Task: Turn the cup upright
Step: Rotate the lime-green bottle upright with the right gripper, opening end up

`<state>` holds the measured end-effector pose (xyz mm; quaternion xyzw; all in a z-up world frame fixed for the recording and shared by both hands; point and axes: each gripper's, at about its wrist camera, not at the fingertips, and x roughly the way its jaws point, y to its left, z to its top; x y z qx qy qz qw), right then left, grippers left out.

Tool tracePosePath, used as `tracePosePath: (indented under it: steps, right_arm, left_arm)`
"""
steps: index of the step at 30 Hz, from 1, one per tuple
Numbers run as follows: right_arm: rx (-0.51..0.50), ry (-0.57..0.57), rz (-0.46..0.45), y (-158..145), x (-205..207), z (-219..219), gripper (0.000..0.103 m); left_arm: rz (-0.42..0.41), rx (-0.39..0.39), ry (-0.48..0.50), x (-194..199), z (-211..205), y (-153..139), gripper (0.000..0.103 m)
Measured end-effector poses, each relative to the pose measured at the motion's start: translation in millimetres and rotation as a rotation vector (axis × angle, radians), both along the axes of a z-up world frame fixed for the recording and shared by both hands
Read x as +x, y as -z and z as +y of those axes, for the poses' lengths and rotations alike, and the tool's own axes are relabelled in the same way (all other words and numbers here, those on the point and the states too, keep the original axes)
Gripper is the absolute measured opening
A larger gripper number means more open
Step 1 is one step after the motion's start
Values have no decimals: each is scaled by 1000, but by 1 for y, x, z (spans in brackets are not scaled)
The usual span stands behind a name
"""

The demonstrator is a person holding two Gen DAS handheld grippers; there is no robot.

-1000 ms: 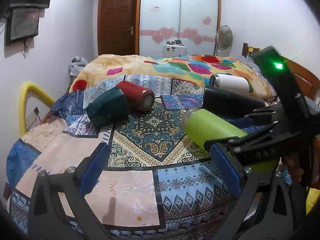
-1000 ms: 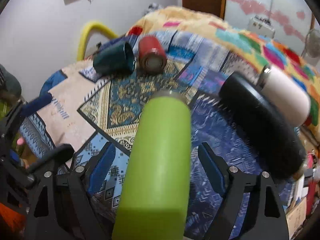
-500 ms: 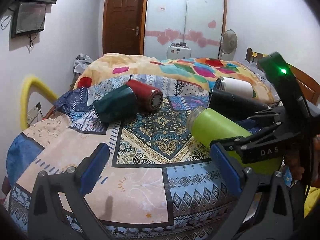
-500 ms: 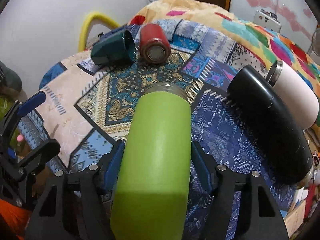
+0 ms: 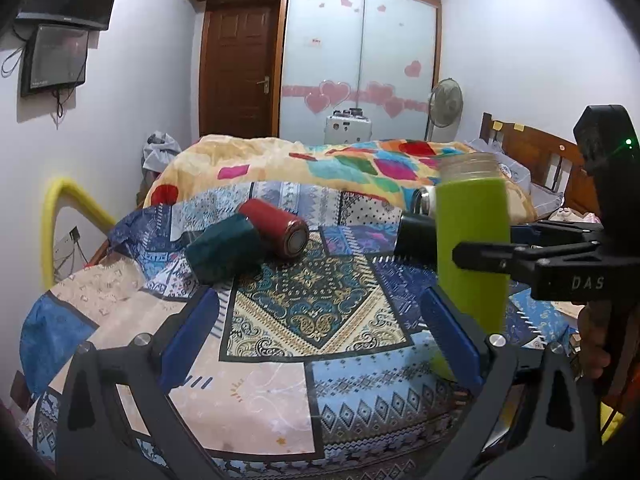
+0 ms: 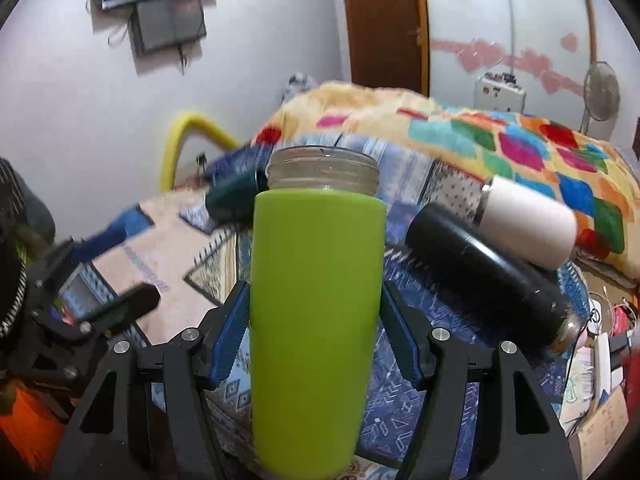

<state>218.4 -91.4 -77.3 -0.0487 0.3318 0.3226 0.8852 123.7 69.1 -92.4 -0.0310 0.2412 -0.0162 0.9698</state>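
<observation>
Your green cup [image 6: 316, 304] stands upright, threaded clear mouth on top, and your right claw [image 6: 316, 336] grips it with a blue pad [image 6: 230, 332] pressed against each side of its body. In the left wrist view the cup [image 5: 472, 248] rises over the patterned bedspread [image 5: 320, 312] on the bed; its base is hidden behind the left claw's finger, so you cannot tell whether it touches the cloth.

Just right of the cup, a black flask [image 6: 488, 280] lies on its side, and a white flask [image 6: 528, 224] lies touching it on the far side. Well to the cup's left, a dark green cup [image 5: 224, 252] and a red cup [image 5: 276, 228] lie on their sides, touching each other, the red one's end facing you.

Your left claw [image 5: 320, 332] hangs near the cup's left with its jaws spread wide and nothing between them. Its right finger [image 5: 452, 332] sits in front of the cup's lower part.
</observation>
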Motion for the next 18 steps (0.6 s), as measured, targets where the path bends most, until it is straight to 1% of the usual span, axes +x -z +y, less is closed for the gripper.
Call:
tracePosePath:
  steps: [2,8,11,18]
  right_arm:
    - [17,6,-11,-3,0,-1,61]
    - [9,17,-64,-6,4,6,61]
    - [13,10,-70,-7,6,7,61]
    - [-46,-1,-79,4,2,11,61]
  left_arm:
    - [-8,-1,5,-1,-2,-2,102]
    - [-12,-5,7,2,-4,-3,102]
    - [-10,-9,9,2,-5,-3,102]
    - [-3,-13,6,1,-2,2,102]
